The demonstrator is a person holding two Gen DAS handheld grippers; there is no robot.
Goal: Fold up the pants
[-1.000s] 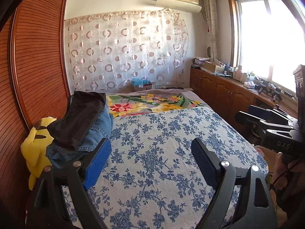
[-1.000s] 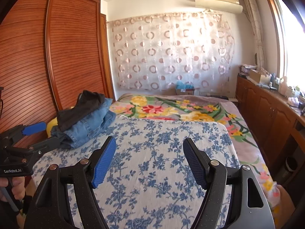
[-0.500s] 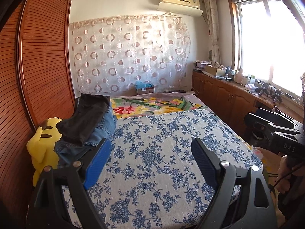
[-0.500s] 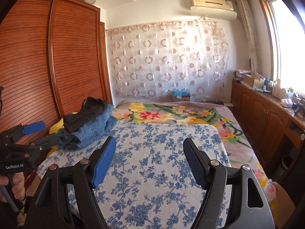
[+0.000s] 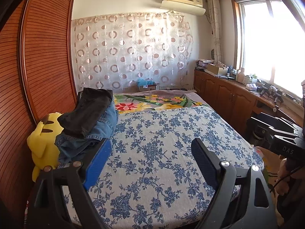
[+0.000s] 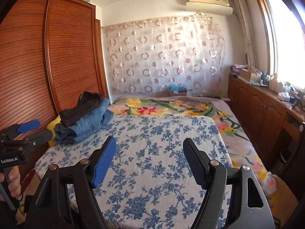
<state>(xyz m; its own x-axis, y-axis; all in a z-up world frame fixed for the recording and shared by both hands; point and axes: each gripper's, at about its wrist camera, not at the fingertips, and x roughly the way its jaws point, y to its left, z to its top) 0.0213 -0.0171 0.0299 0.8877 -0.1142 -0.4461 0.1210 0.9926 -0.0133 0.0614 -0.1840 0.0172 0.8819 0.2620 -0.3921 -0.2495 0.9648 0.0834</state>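
Left wrist view: at ten o'clock, dark pants lie atop jeans beside a yellow plush toy on your bed; your left gripper gapes wide, empty. Right wrist view: your right gripper spreads wide over the blue floral cover, holding nothing, well apart from the stack at ten o'clock.

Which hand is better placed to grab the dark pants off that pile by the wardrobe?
Left, probably. The dark pants top the jeans at the bed's left edge, just beyond the open left gripper. The open right gripper faces bare blue-flowered cover, pile farther left.
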